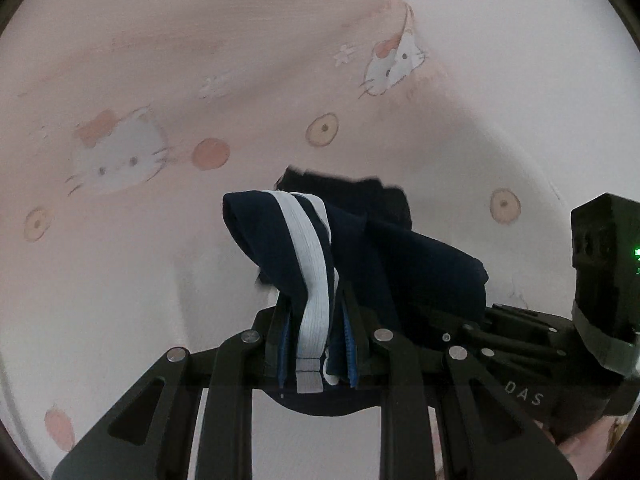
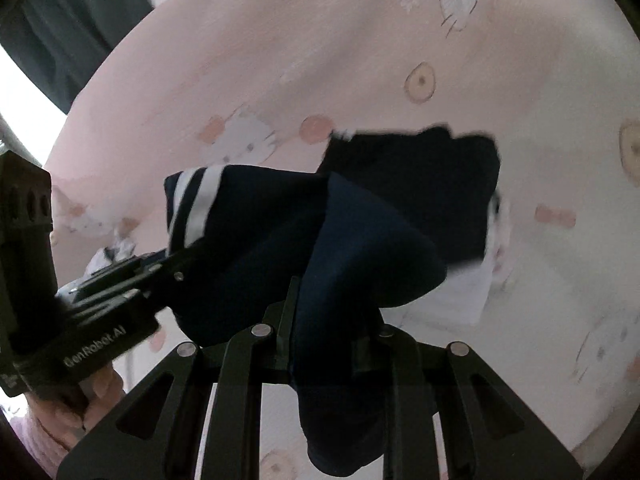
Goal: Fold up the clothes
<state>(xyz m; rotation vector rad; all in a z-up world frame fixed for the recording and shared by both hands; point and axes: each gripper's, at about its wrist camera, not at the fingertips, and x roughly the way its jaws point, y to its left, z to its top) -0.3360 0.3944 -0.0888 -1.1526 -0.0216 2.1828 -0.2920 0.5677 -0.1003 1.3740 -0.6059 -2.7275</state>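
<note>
A navy garment [image 1: 420, 264] with white stripes hangs in the air between both grippers, above the bed. In the left wrist view my left gripper [image 1: 312, 312] is shut on its striped end, with the white band running down between the jaws. My right gripper [image 1: 500, 316] holds the other end at the right. In the right wrist view my right gripper [image 2: 328, 304] is shut on a thick navy fold of the garment [image 2: 360, 240], and my left gripper [image 2: 168, 260] pinches the striped corner at the left. A hand [image 2: 92, 396] holds the left tool.
A pink bed sheet [image 1: 160, 80] printed with cat faces and round shapes fills the background. A dark, blurred cloth mass [image 2: 420, 184] lies on it beyond the held garment, with white cloth [image 2: 460, 292] beside it. A dark curtain [image 2: 80, 20] and a bright window are at the upper left.
</note>
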